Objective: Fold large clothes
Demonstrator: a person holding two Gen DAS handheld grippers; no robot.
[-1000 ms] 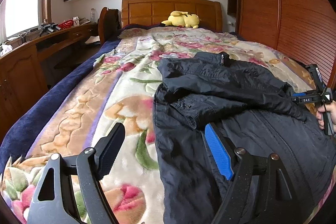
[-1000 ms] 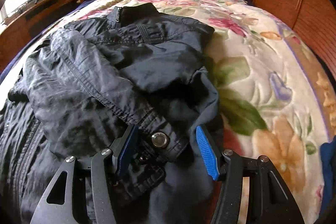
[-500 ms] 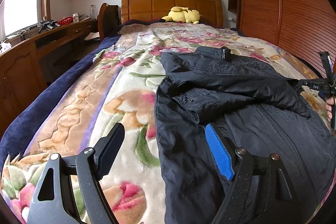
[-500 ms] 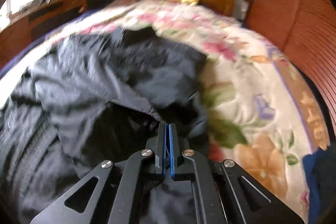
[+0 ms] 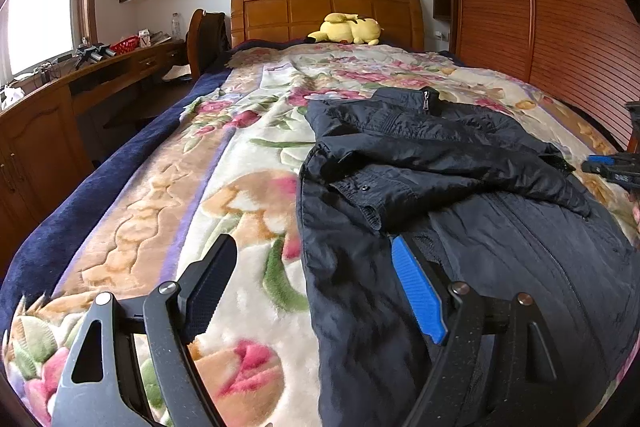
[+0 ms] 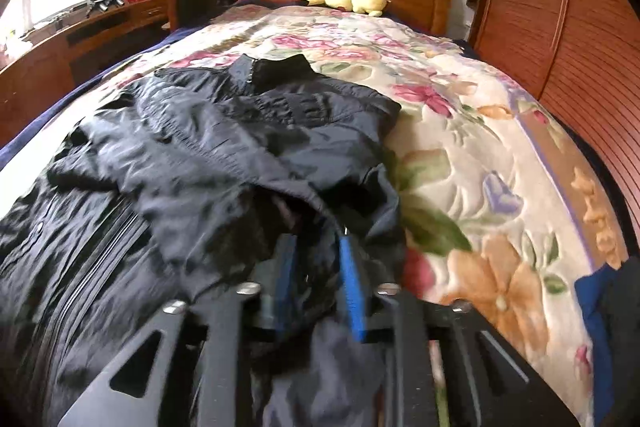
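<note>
A black zip jacket (image 5: 460, 195) lies on the floral bedspread (image 5: 240, 167), collar toward the headboard, both sleeves folded across its chest. My left gripper (image 5: 308, 279) is open and empty above the jacket's left hem edge. In the right wrist view the jacket (image 6: 224, 155) fills the left half. My right gripper (image 6: 316, 279) is partly open, its blue pads apart over the jacket's right side by the folded sleeve; it holds nothing that I can see. The right gripper also shows at the far right of the left wrist view (image 5: 612, 167).
A yellow plush toy (image 5: 348, 29) lies at the wooden headboard (image 5: 324, 11). A wooden desk (image 5: 80, 83) with clutter and a chair (image 5: 206, 39) stand left of the bed. A wooden wardrobe (image 5: 540, 7) runs along the right side.
My right gripper was open around the sleeve cuff, then shut, and now its pads are apart again. The left gripper stayed open and barely moved.
</note>
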